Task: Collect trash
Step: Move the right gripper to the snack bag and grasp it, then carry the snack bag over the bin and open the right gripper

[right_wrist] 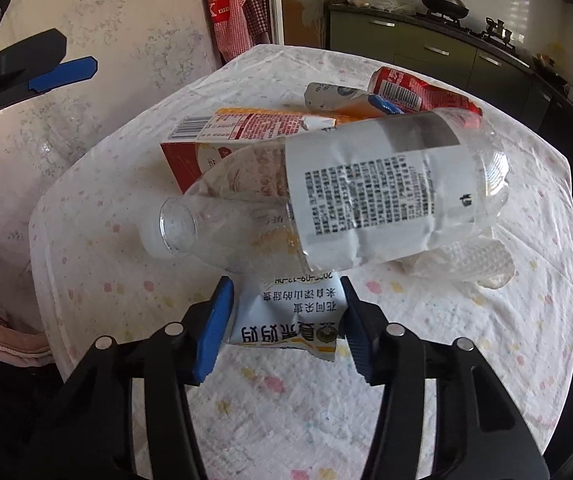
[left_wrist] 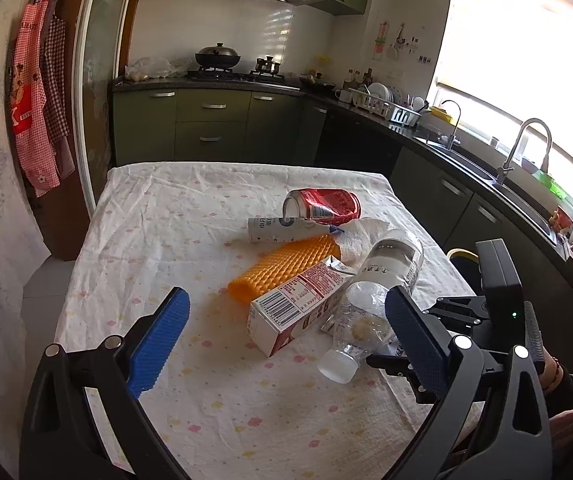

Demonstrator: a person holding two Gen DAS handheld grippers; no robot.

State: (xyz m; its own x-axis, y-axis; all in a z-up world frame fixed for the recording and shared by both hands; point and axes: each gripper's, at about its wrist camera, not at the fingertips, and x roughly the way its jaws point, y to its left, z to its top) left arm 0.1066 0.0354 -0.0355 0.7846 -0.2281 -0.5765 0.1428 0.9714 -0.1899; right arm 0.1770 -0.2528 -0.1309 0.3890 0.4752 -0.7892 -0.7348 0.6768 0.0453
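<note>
A trash pile lies on the clothed table (left_wrist: pixel 166 220): a red can (left_wrist: pixel 322 203), a white tube (left_wrist: pixel 282 229), an orange foam sleeve (left_wrist: pixel 282 266), crumpled paper (left_wrist: pixel 362 238), a milk carton (left_wrist: pixel 298 304) and a clear plastic bottle (left_wrist: pixel 370 304). My left gripper (left_wrist: pixel 286 338) is open, hovering just before the carton. In the right wrist view my right gripper (right_wrist: pixel 286 320) is open with its fingers on either side of a white and blue snack wrapper (right_wrist: pixel 290 320), which lies under the bottle (right_wrist: pixel 346 192). The carton (right_wrist: pixel 222 140) and can (right_wrist: pixel 406 88) lie beyond.
The table stands in a kitchen with green cabinets (left_wrist: pixel 214 124), a stove with a wok (left_wrist: pixel 217 56), a sink with a tap (left_wrist: pixel 526 148) along the right counter. Aprons (left_wrist: pixel 38 108) hang at the left. The right gripper's body (left_wrist: pixel 498 304) shows beside the table's right edge.
</note>
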